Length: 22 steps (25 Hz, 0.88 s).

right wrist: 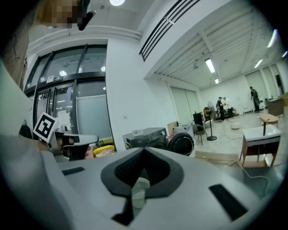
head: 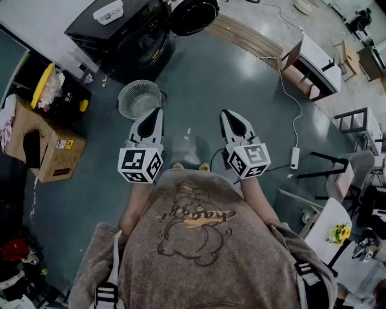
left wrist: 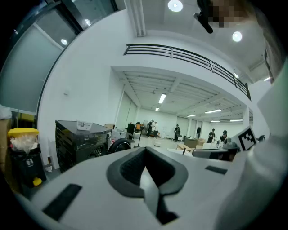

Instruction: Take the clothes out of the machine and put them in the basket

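Glossy dark teal floor (head: pixel 199 72) of a big open hall runs under everything. Left gripper (head: pixel 157 113) and right gripper (head: pixel 227 114) sit mid-frame in the head view, side by side in front of the person's chest, both w/ jaws pressed together and nothing pinched. In the right gripper view a pale ribbed shape shows thru the slot below the closed tips, prob the basket far behind, not gripped. Near the left gripper's tip, a bit up and left of it, stands the basket (head: pixel 140 98): round, pale grey-white, slotted wall, looks empty. Further up, at upper left of the head view, is the machine (head: pixel 123 33): black front-loader, white sheet on top, round door (head: pixel 194 15) open toward top centre. Clothes aren't visible in any view; the drum mouth is too dark to read, so colour, count and size are unknown. Judgement: fabric will be soft, limp and light per piece, heavier and clingy if damp, apt to tangle and drag neighbours out. Best hold is prob a bunched fold mid-piece, not a thin edge that slips from the pads, then lift clear of the drum rim before going to the basket. Cardboard box (head: pixel 45 142) sits at the left edge, well apart.
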### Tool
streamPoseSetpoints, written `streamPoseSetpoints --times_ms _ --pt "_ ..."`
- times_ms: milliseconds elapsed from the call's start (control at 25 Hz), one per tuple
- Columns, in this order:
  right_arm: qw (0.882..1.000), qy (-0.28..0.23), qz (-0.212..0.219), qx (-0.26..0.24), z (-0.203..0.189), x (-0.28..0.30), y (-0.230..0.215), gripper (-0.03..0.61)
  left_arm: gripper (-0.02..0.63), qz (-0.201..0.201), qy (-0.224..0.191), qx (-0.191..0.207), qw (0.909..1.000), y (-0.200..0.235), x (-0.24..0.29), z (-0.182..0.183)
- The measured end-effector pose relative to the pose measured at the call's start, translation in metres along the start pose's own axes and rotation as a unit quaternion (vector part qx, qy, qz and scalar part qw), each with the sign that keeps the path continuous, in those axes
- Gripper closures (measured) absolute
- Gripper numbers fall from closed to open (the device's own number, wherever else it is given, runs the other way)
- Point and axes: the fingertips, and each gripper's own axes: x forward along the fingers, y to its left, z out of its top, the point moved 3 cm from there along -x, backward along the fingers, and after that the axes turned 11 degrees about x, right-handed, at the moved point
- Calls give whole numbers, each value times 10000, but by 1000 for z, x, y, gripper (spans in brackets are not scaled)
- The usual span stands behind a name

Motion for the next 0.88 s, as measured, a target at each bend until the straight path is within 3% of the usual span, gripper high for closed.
streamPoseSetpoints --times_ms 520,880 --pt "9993 -60 -366 59 -18 16 -5 583 606 -377 127 139 9991 23 15 -17" --pt "9977 -162 -564 330 -11 54 -37 583 606 -490 122 121 9987 41 76 -20"
